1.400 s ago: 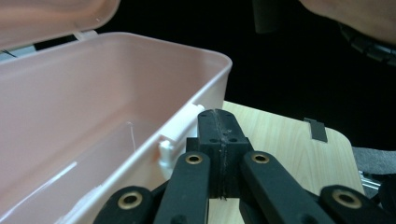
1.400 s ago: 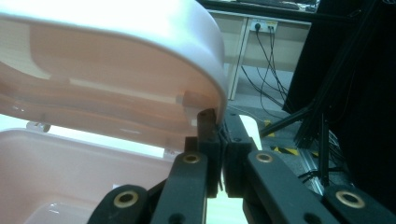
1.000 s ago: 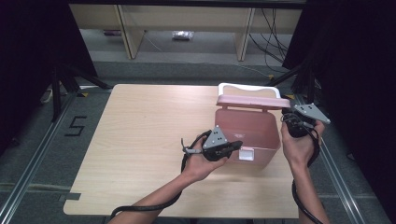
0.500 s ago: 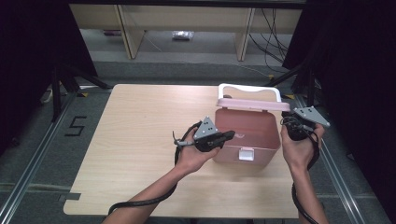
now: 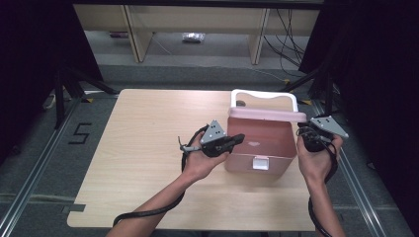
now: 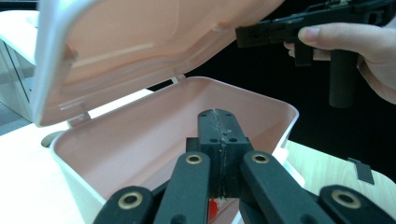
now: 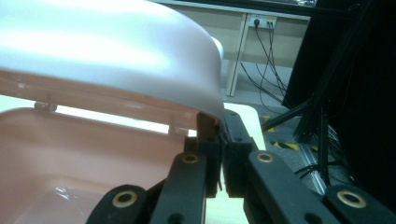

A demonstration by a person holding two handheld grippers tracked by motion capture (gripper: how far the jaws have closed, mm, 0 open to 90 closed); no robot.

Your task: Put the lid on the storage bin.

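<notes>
Pink box (image 5: 261, 143) stands near the right edge of the surface (image 5: 143, 148) in the high view, its lid (image 5: 264, 113) raised; the left tongs (image 5: 236, 138) reach its left wall and the right tongs (image 5: 302, 132) meet the lid's right end. Left gripper view: the left tongs (image 6: 219, 123), pressed together on nothing, point over the open box (image 6: 154, 135) under the tilted lid (image 6: 140, 42). Right gripper view: the right tongs (image 7: 219, 135) pinch the lid's (image 7: 107, 51) rim.

Light wood-grain table (image 5: 148, 148): stands on grey floor (image 5: 44, 173). Beyond the table: pale shelving unit (image 5: 197, 19) with loose black cables (image 5: 291, 44). Left of the table: black stand legs (image 5: 69, 84), floor marking "5" (image 5: 79, 133). Both sides of the table: dark curtains (image 5: 375, 74).
</notes>
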